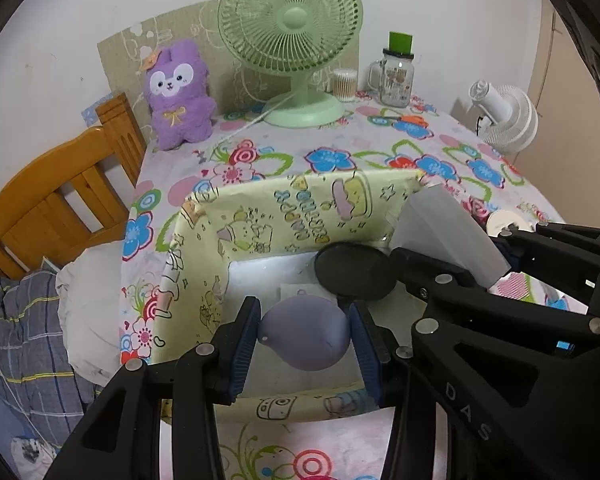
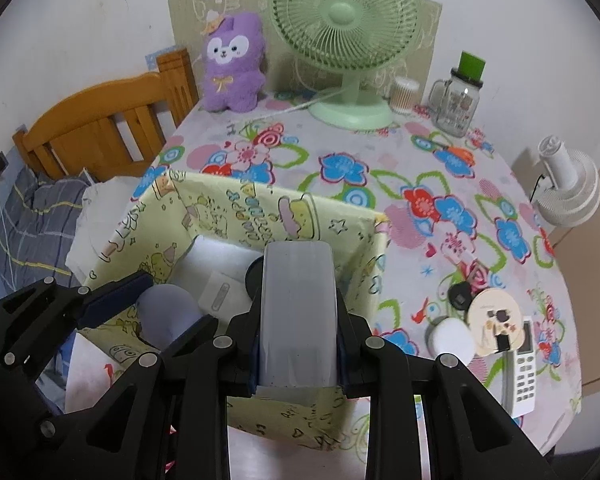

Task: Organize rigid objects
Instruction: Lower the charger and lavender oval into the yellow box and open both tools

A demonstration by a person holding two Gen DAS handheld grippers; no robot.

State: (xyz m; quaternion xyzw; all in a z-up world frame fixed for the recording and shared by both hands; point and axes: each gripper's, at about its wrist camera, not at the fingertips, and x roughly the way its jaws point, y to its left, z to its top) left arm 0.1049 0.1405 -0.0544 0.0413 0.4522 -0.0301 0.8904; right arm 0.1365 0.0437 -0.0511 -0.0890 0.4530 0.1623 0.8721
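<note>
A yellow cartoon-print storage box [image 1: 260, 216] stands open on the flowered table; it also shows in the right wrist view [image 2: 236, 204]. My left gripper [image 1: 305, 340] is shut on a lavender egg-shaped object [image 1: 306, 338] and holds it over the box; it also shows in the right wrist view [image 2: 166, 312]. My right gripper [image 2: 298, 356] is shut on a grey rectangular case [image 2: 298, 312], held above the box's near right side; in the left wrist view the case [image 1: 448, 232] sits at the right. A black round object [image 1: 354, 270] and a small white card [image 2: 220, 294] lie inside the box.
A green fan [image 2: 346, 32], purple plush toy [image 2: 234, 64], cotton-swab tub [image 2: 405, 94] and glass jar [image 2: 458, 100] stand at the back. A white fan [image 2: 568, 188] is at the right. A remote [image 2: 522, 364], round discs [image 2: 496, 316] and white puck [image 2: 452, 338] lie right of the box. A wooden bed frame [image 2: 100, 132] is left.
</note>
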